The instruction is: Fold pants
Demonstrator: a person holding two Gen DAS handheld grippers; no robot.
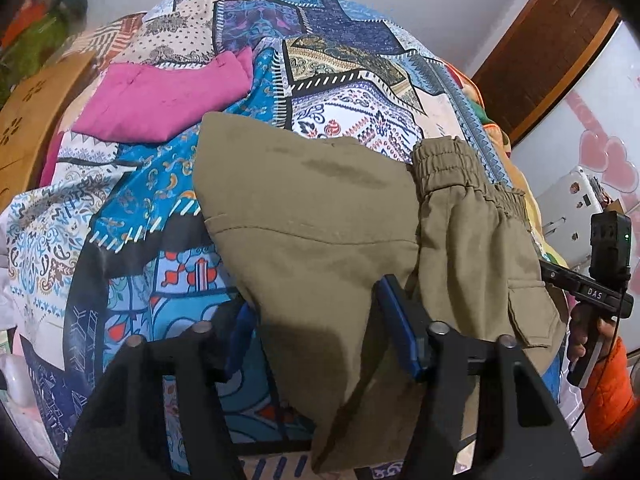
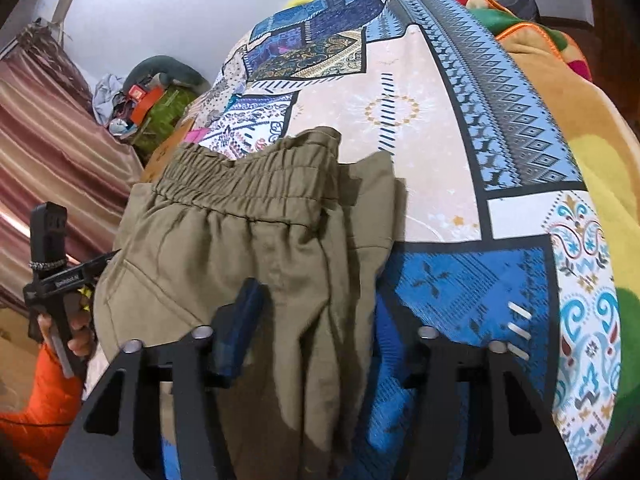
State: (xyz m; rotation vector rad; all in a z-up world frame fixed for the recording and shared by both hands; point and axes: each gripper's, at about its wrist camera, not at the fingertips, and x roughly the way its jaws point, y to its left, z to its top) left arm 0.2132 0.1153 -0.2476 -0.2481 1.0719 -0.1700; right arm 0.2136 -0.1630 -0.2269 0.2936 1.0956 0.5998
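The left hand-held gripper (image 1: 320, 328) is gripping one fold of the olive-khaki cotton pants (image 1: 320, 216), and the right hand-held gripper (image 2: 316, 320) is gripping their other side. The pants are draping over the near part of the blue patchwork-print bed sheet (image 1: 340, 64); a magenta folded cloth (image 1: 160, 96) is lying far left.

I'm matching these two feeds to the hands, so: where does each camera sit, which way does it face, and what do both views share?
Left wrist: sits on the left gripper, looking forward and down over the olive pants on the patchwork bedspread; the right gripper, a hand and an orange sleeve show at the right edge.
Right wrist: sits on the right gripper, facing down at the elastic waistband; the left gripper and hand show at the left edge.
Shared: pants, bedspread, pink garment.
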